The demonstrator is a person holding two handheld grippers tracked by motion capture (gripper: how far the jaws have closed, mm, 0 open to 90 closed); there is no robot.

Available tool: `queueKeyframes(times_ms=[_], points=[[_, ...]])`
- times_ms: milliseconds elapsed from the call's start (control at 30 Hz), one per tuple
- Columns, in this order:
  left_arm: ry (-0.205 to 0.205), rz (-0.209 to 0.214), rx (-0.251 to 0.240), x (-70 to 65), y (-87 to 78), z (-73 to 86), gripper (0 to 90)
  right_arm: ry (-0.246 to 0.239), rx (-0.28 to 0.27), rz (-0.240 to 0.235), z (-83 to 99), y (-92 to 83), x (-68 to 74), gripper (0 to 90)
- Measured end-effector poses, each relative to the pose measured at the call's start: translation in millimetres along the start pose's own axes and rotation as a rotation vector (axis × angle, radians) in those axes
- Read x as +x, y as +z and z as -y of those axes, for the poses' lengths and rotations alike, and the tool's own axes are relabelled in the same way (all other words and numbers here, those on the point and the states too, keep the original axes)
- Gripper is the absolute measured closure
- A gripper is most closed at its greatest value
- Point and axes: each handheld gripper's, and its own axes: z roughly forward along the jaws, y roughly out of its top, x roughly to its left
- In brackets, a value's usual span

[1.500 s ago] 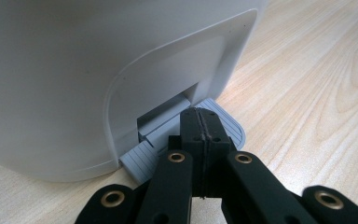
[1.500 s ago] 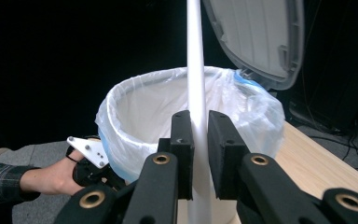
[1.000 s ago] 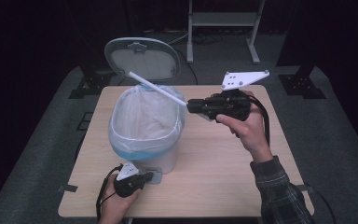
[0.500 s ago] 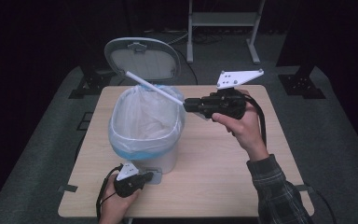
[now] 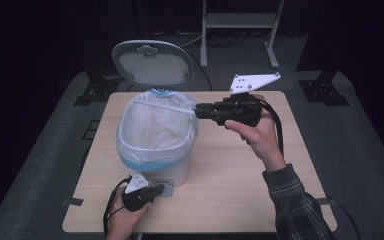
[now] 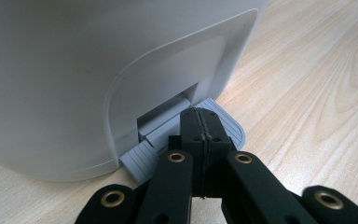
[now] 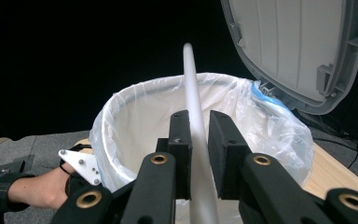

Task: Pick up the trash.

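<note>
Bin lid is up because my left tongs, pressed together, push its pedal, and my right tongs pinch a white tube over the bin's mouth, so next I should let it drop in.

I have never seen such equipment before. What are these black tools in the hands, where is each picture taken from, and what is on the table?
No robot is here: a person holds a hand-held pair of black tongs in each hand, and each carries its own small camera. The high view looks down on a wooden table. On it stands a white pedal bin lined with a clear bag, its lid raised. The left gripper view looks along the left tongs: they are closed with nothing between them and rest on the grey pedal at the bin's foot. The right gripper view looks along the right tongs: they clamp a long white tube, which lies across the bin's open top.
</note>
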Motion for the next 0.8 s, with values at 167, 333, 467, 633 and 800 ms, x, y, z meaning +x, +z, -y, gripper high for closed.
queueKeyframes(times_ms=[167,333,467,633,800], points=[[0.000,0.000,0.000,0.0,0.0,0.0,90.0,-0.004,-0.001,0.004,-1.0,1.3,1.2,74.3],[0.000,0.001,0.000,0.1,0.0,0.0,90.0,-0.005,-0.002,0.009,-1.4,1.2,1.8,72.7],[0.000,0.000,0.000,0.0,0.0,0.0,90.0,-0.007,0.002,0.014,-0.1,-0.7,2.0,72.7],[0.002,-0.001,0.001,-0.1,-0.1,0.0,90.0,-0.003,0.005,0.030,6.3,-7.0,1.1,72.3],[-0.001,0.000,0.002,-0.6,-0.1,0.0,90.0,0.001,0.013,0.053,14.7,-14.5,-1.2,71.9]])
